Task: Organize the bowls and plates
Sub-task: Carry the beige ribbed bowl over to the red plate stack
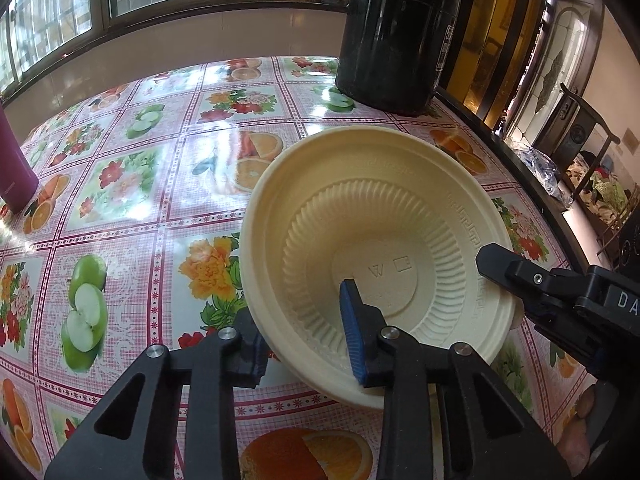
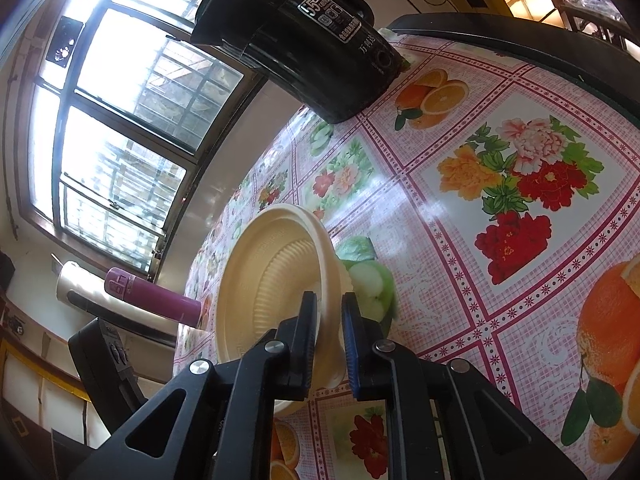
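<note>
Black appliance (image 1: pixel 396 36) and purple bottle (image 1: pixel 14 168) flank the bowl (image 1: pixel 376 248).

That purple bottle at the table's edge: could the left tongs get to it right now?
Probably not as things stand. The left tongs are closed on the rim of the cream bowl, which the right tongs also grip. The purple bottle stands apart across bare tablecloth, so only the bowl hinders.
</note>
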Motion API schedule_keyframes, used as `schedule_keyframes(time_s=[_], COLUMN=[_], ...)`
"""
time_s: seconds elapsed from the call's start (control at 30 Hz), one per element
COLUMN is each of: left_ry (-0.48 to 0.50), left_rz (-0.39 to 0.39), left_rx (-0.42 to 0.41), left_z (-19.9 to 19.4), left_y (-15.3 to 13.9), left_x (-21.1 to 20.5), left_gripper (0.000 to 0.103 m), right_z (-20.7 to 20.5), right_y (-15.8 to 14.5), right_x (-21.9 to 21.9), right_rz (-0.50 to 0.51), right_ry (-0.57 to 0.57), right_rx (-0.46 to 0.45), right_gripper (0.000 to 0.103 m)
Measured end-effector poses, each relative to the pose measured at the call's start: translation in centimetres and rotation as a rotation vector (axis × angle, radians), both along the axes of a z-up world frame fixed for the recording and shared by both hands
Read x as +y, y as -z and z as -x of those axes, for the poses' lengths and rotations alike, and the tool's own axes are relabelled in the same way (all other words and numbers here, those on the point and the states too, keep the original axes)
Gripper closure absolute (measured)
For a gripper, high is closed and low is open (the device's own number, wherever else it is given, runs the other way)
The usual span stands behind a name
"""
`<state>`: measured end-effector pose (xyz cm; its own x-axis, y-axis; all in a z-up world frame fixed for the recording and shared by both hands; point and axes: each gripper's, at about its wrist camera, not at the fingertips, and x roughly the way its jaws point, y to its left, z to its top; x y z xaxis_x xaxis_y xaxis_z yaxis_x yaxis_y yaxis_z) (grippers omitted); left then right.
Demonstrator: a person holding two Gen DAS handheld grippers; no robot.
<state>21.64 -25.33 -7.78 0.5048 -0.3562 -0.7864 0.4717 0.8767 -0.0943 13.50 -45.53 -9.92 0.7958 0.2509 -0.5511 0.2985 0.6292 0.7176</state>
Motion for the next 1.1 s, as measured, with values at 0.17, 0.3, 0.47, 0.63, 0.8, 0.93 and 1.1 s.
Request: schedule_keyframes(time_s=[0.17,0.3,0.47,0.63,0.8,0.93,1.1], left_ry=[0.002,0.003,0.001,-0.016,-0.037,-0.045,-0.069], left_rz=[0.001,0.001,0.003,0.001,-0.002,-0.011,-0.014], left_rx=[0.001,0.002,0.0,0.004,0.014,-0.006,-0.012], left_z=[0.1,0.2,0.5,1.2,1.9,2.8,4.0], left_y=[0.0,-0.1,-0.2,-0.1,-0.2,-0.9,-1.3], left_x=[0.0,0.0,0.0,0.7,1.7,2.2,3.8], left_gripper=[0.074,0.074,0.074,0.074,0.074,0.074,0.074], right_z=[0.0,0.1,0.3,0.8,1.3,1.9,2.7], right_y=[0.0,0.1,0.1,-0.3,-0.8,-1.1,-1.3], right_x=[-0.1,-0.2,-0.4,-0.2,0.6,1.1,2.2], right_rz=[-0.003,-0.008,-0.022,-0.029,-0.036,-0.05,-0.071], right_ry=[0.001,0.004,0.005,0.0,-0.006,-0.006,-0.021], right_rx=[0.0,0.0,-0.002,-0.014,-0.026,-0.038,-0.052], right_gripper=[0.09,0.09,0.09,0.09,0.09,0.09,0.09])
